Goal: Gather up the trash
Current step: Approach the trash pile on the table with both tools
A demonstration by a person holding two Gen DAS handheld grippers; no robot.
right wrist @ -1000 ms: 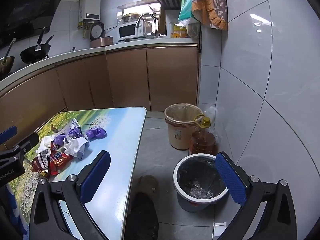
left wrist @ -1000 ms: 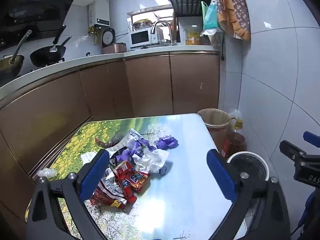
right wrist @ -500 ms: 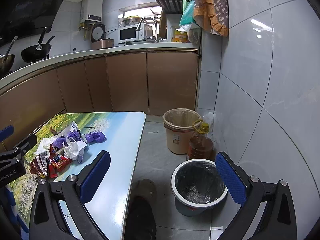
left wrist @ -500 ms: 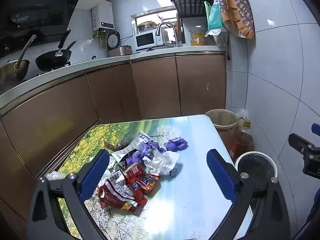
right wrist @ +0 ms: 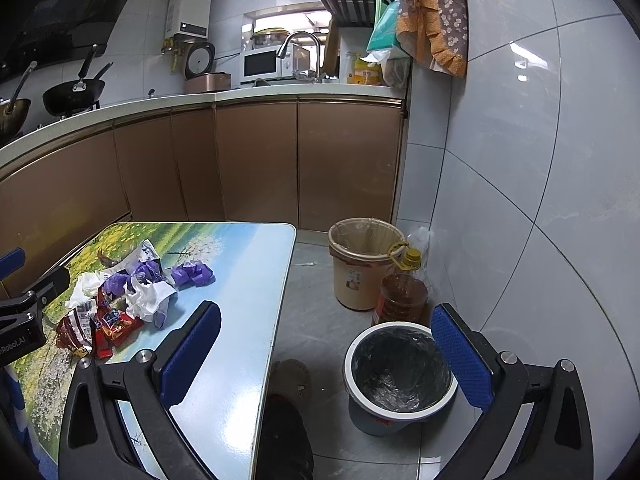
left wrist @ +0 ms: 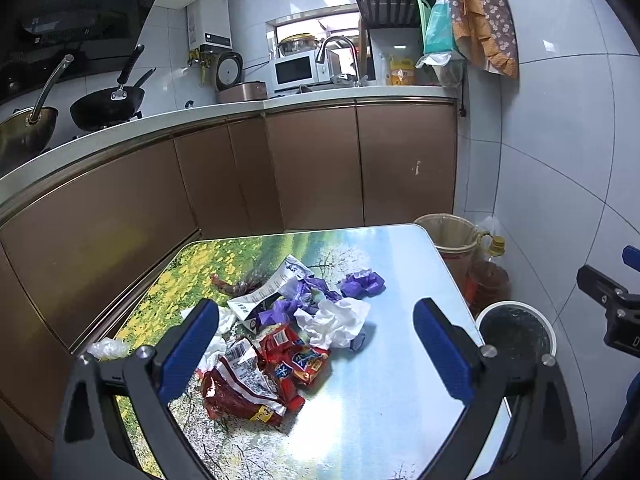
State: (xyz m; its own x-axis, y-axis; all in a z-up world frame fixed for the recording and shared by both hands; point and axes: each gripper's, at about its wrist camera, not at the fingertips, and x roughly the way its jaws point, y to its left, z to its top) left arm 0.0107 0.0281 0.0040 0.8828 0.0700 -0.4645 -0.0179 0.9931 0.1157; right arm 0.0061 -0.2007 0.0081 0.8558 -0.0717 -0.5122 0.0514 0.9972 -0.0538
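Trash pile [left wrist: 288, 332] sits in a heap on the glossy landscape-print table [left wrist: 380, 400], toward its left side: two shiny crinkled red snack wrappers [left wrist: 256, 380] nearest, one crumpled white tissue [left wrist: 336, 322] in the middle, and soft purple wads [left wrist: 362, 283] at the far end. The left gripper [left wrist: 316, 350] hangs over the near side of the pile with its blue ribbed pads spread wide, gripping nothing. The right gripper [right wrist: 326, 354] is just as wide open and empty, out past the table's right edge. Two bins stand on the floor: a round white-rimmed bin with a black liner [right wrist: 400, 374] close by, and a beige bin [right wrist: 362, 264] farther back, with one amber oil bottle [right wrist: 402, 294] between them.
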